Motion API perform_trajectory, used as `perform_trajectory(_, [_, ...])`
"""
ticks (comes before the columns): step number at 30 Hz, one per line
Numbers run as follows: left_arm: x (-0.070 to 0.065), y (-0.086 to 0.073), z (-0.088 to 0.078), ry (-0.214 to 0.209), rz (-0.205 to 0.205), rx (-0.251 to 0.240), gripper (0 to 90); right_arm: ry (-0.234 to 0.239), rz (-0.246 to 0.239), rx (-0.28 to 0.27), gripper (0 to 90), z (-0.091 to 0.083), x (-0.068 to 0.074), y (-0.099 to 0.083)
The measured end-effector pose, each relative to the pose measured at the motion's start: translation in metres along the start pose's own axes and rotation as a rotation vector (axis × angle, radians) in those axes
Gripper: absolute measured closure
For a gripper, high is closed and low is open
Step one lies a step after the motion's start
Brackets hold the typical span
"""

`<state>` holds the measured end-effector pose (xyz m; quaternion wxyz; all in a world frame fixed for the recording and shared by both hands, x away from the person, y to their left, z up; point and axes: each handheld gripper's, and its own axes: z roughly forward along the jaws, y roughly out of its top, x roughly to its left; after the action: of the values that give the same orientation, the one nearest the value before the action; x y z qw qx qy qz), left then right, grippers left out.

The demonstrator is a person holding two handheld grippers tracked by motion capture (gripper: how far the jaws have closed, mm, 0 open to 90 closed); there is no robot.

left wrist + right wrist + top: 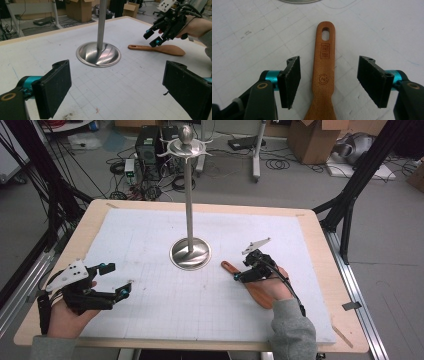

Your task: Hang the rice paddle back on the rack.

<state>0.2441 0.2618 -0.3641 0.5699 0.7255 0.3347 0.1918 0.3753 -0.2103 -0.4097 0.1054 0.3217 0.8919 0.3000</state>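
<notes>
Nearest the person's edge of the surface, at the left, the left tool rests low in a hand, its two black jaws spread wide with nothing between them; the left gripper view shows bare white gridded mat between its pads. At the right, the right tool hangs over the brown wooden spatula, which lies flat on the mat with its broad blade toward the person and its slotted handle end pointing toward the middle. That tool is released: its jaws stand one on each side of the handle, each pad clear of the wood, so the spatula is straddled but not gripped. Just beyond the handle's tip stands the round polished steel base of a tall metal stand, its pole rising to a pronged, knobbed top.
</notes>
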Motion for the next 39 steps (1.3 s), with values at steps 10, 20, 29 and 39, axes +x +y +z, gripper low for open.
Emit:
perform_trajectory(10, [0.001,-0.002,-0.006,0.013,-0.007,-0.002,8.8,0.002,0.006,0.044,42.5,0.009,0.000,0.004])
perform_trajectory(20, [0.002,-0.002,-0.008,0.015,-0.006,-0.001,8.8,0.007,0.007,0.080,46.6,0.015,0.001,0.004])
perform_trajectory(29, [0.002,-0.002,-0.008,0.015,-0.004,0.003,8.8,-0.014,-0.014,0.110,50.7,0.016,0.002,0.003])
perform_trajectory(39, [0.002,-0.002,-0.008,0.015,-0.002,0.003,8.8,-0.001,-0.013,0.117,56.1,0.016,0.004,0.004])
